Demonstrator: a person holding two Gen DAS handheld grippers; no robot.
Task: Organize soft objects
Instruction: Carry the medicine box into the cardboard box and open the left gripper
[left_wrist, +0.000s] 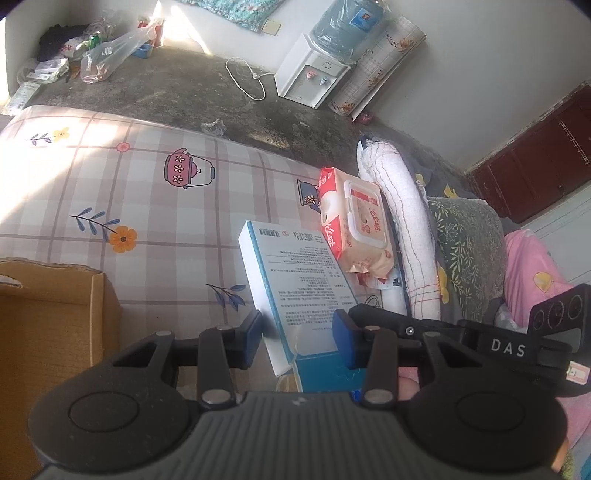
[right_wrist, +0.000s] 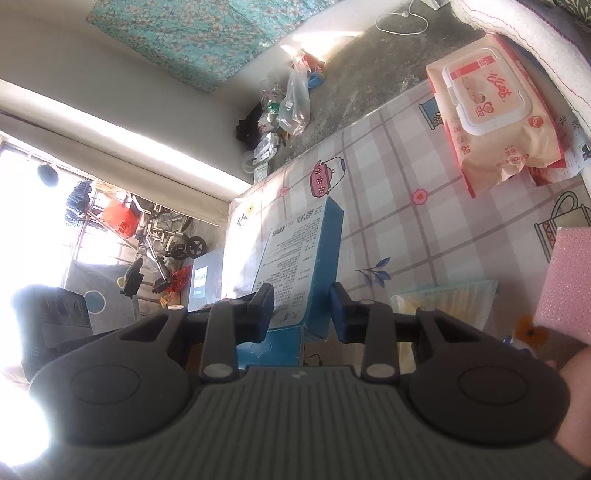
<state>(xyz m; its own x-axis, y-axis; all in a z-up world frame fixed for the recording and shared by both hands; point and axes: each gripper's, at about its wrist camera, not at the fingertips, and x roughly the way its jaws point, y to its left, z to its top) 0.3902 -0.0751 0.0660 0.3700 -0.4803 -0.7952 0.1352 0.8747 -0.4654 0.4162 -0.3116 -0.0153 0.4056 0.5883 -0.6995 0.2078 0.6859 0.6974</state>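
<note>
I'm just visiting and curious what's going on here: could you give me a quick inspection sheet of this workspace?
Surface: checked bedsheet with teapot and flower prints.
Job's things: blue-and-white box tilted between both grippers; wet-wipes pack lying flat on the sheet.
Clutter: open cardboard box; rolled white towel, leaf-print pillow.
Grippers: left gripper and right gripper both straddle the box; whether the pads press on it cannot be told.
Cables: white cord on the floor.
Surroundings: water dispenser, plastic bags by the wall.
</note>
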